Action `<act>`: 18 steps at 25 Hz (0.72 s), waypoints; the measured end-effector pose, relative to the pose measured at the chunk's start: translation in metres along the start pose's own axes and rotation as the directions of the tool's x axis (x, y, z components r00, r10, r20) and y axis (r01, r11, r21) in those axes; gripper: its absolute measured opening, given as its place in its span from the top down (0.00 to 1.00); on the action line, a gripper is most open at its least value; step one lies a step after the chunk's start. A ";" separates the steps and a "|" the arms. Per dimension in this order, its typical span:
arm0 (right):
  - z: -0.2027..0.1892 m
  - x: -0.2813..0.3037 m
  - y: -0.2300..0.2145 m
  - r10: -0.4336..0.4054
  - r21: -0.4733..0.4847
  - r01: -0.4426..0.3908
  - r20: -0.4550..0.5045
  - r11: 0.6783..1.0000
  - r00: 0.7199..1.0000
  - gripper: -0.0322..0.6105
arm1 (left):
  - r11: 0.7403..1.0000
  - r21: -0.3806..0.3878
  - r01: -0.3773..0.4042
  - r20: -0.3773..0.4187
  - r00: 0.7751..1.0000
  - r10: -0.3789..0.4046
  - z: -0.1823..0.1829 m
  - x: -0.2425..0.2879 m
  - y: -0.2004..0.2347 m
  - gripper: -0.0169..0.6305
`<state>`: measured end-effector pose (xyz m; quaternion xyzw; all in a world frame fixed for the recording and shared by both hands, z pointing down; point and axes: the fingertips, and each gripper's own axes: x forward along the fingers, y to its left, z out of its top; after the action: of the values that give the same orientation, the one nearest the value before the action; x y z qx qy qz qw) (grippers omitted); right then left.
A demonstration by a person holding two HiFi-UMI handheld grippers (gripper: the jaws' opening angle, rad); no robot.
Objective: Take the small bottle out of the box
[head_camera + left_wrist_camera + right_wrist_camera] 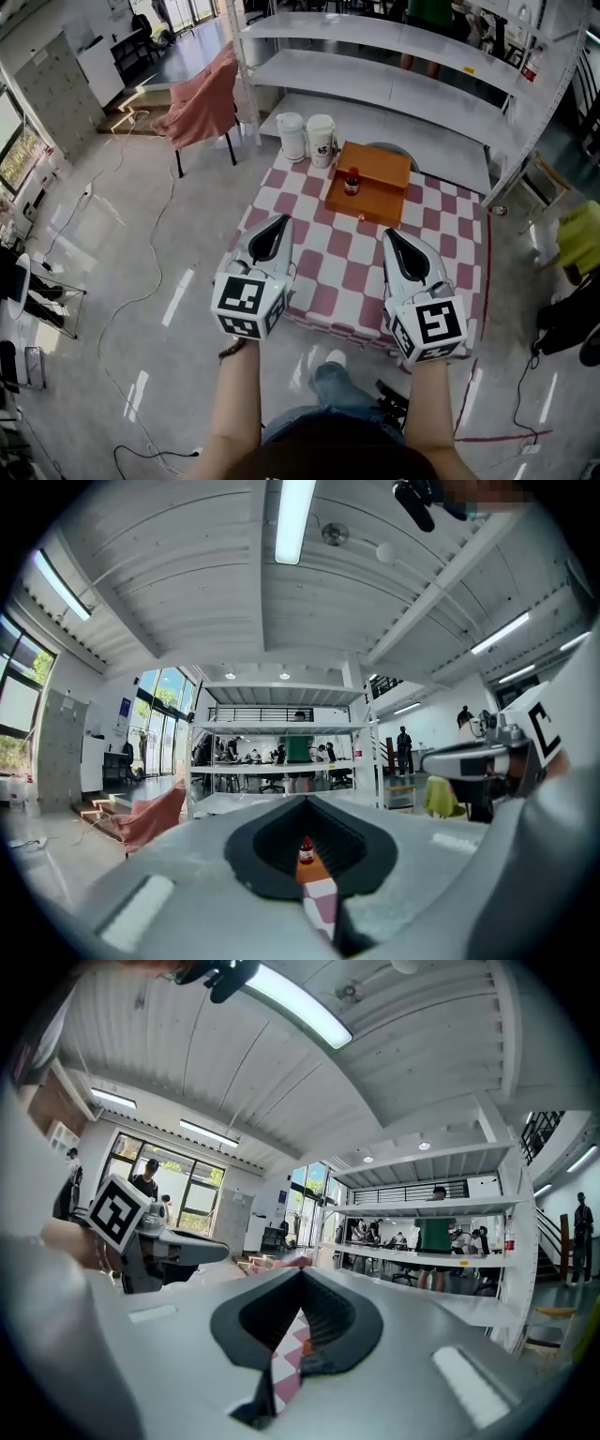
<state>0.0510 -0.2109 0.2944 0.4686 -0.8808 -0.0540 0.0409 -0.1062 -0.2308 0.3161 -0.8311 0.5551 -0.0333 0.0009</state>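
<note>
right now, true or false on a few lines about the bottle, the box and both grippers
1. The small bottle stands inside the orange box. True.
2. The right gripper holds the bottle. False: its jaws are shut on nothing, short of the box.
3. Two white tubs stand by the box's far left corner. True.
4. The box sits on the floor. False: it sits on the checked table.
5. The left gripper has its jaws shut. True.
</note>
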 end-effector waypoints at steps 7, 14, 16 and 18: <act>-0.014 0.058 -0.042 0.024 0.031 -0.023 -0.025 0.999 0.999 0.95 | 0.999 -0.014 0.049 -0.013 0.999 -0.049 -0.006 0.067 0.019 1.00; -0.036 0.094 -0.059 0.022 0.067 -0.017 -0.072 0.998 0.997 0.95 | 0.998 -0.044 0.042 -0.054 0.998 -0.045 -0.019 0.091 0.041 1.00; -0.045 0.100 -0.059 0.016 0.080 -0.009 -0.085 0.997 0.996 0.95 | 0.998 -0.055 0.022 -0.062 0.998 -0.026 -0.024 0.094 0.046 1.00; -0.054 0.108 -0.060 0.006 0.092 0.002 -0.092 0.996 0.996 0.95 | 0.998 -0.056 0.009 -0.069 0.998 -0.013 -0.032 0.099 0.051 1.00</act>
<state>0.0471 -0.3369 0.3423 0.4710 -0.8801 0.0084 0.0597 -0.1171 -0.3403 0.3511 -0.8323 0.5508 -0.0467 -0.0417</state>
